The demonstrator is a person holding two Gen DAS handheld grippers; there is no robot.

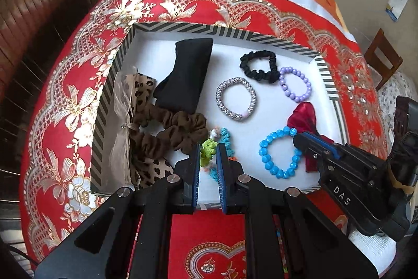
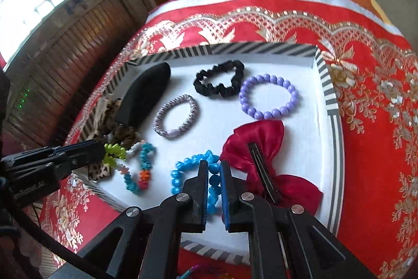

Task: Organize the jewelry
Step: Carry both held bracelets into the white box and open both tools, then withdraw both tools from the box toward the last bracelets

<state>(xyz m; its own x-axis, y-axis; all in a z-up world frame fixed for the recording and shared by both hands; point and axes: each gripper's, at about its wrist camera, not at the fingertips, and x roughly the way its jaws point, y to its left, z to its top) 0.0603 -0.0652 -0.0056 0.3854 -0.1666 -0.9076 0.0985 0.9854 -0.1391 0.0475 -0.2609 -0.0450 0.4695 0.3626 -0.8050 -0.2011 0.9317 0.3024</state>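
Observation:
A striped-rim white tray [image 1: 284, 42] [image 2: 322, 75] lies on a red bed. My left gripper [image 1: 208, 148] is shut on a multicoloured braided hair tie [image 1: 207, 152], its green end gripped; it also shows in the right wrist view [image 2: 141, 166]. My right gripper [image 2: 214, 166] is shut on a blue bead bracelet [image 2: 183, 177], seen too in the left wrist view [image 1: 269, 161]. Further back lie a purple bead bracelet [image 2: 269, 96], a black scrunchie [image 2: 219, 83], a silver woven band [image 2: 175, 113] and a red bow clip [image 2: 261, 137].
On the tray's left lie a black pouch [image 1: 185, 75], a brown scrunchie [image 1: 169, 132] and leopard-print fabric [image 1: 142, 90]. The red flowered bedspread [image 1: 65, 101] surrounds the tray. A wooden slatted panel [image 2: 65, 49] stands at left, a chair [image 1: 384, 56] at right.

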